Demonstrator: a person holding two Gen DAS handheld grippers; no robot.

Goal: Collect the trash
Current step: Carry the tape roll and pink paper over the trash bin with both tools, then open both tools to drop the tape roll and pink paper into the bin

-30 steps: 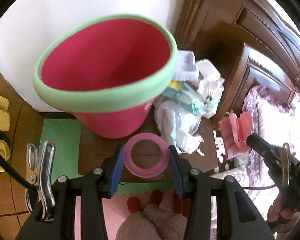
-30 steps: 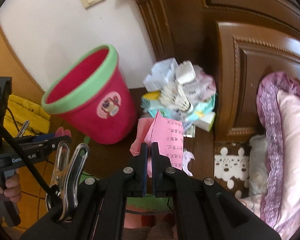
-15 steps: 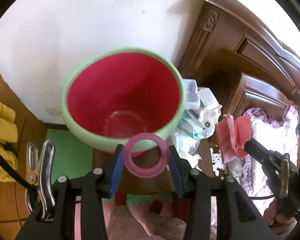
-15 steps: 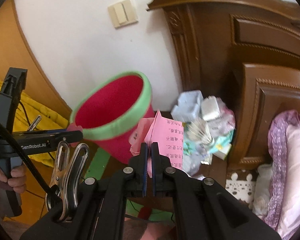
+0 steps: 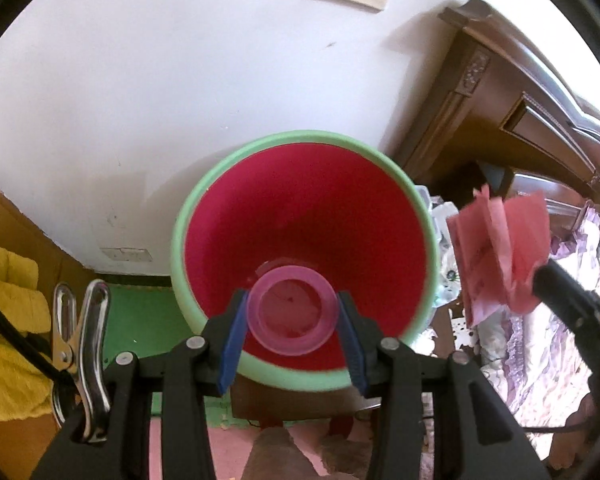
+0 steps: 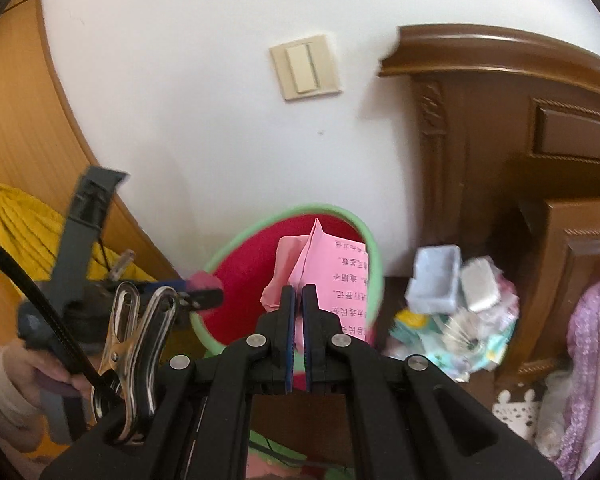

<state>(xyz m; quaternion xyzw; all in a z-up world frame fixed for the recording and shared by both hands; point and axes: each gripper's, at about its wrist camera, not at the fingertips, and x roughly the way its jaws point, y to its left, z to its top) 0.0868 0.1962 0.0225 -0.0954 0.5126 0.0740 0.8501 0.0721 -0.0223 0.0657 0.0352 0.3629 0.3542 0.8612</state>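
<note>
Left wrist view: our left gripper (image 5: 291, 320) is clamped on a translucent pink plastic cup (image 5: 291, 311), blue pads pressing its rim on both sides, mouth facing the camera, held right over the open mouth of the red bin (image 5: 300, 216) with the green rim. In the same view our right gripper (image 5: 540, 276) comes in from the right edge with crumpled pink paper (image 5: 500, 256) pinched at its tip, just outside the bin's rim. Right wrist view: the jaws are together on the pink paper (image 6: 332, 272), printed text showing, sheet standing up in front of the bin (image 6: 236, 276); the left gripper (image 6: 204, 294) sits at the bin's left rim, a hand (image 6: 28, 376) on its handle. Step in hand, as we judge it: drop both pieces. To do it well we should let the cup go only while it is squarely over the opening, then bring the paper fully past the rim before parting the jaws, since light paper can drift and catch on the edge. Containers: inside the bin we can make out only one clear round item at the bottom, partly hidden behind the cup; otherwise it looks bare. A trash pile (image 6: 452, 320) of wrappers, small packs and a shuttlecock lies on the dark wooden stand right of the bin, not yet collected.
</note>
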